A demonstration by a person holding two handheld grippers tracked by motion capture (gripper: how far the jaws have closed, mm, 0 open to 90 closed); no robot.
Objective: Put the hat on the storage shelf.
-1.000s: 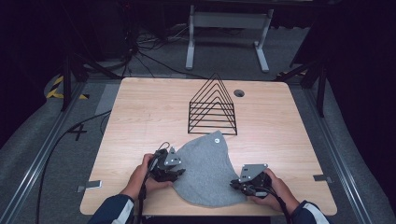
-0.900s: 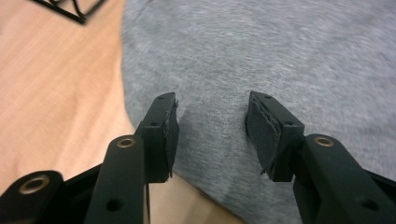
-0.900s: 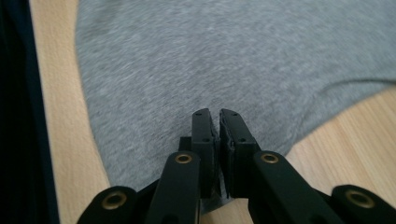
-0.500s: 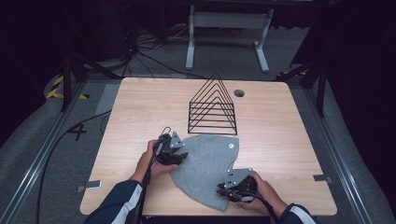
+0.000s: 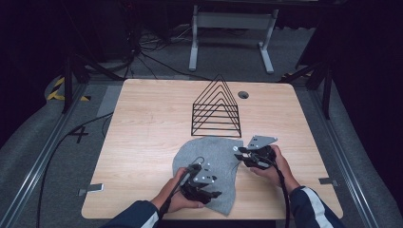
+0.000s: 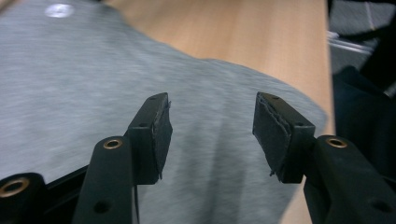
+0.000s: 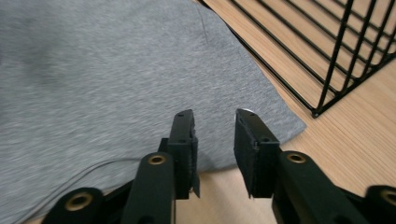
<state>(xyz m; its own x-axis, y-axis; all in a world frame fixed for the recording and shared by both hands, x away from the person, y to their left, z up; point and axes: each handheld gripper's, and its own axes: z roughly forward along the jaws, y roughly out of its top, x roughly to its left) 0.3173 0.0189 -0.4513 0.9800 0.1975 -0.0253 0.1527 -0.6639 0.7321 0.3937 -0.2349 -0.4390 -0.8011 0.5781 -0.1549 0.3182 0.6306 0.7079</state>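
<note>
The soft grey knitted cloth lies flat on the pale wooden counter, just in front of the black wire triangular rack. It has changed shape in the last second. It was spread broad with both tongs at its near corners, then doubled over, and now it sits as a narrower folded piece running from near the rack's foot to the counter's near edge.

The left tongs have come back to the near end, jaws spread wide over the cloth and pinching nothing. The right tongs have moved up to the far right edge beside the rack, jaws parted by a smaller gap with the hem just ahead of them, also empty.

To me that reads as one fold laid down and let go, with both hands setting up for the next grab.
</note>
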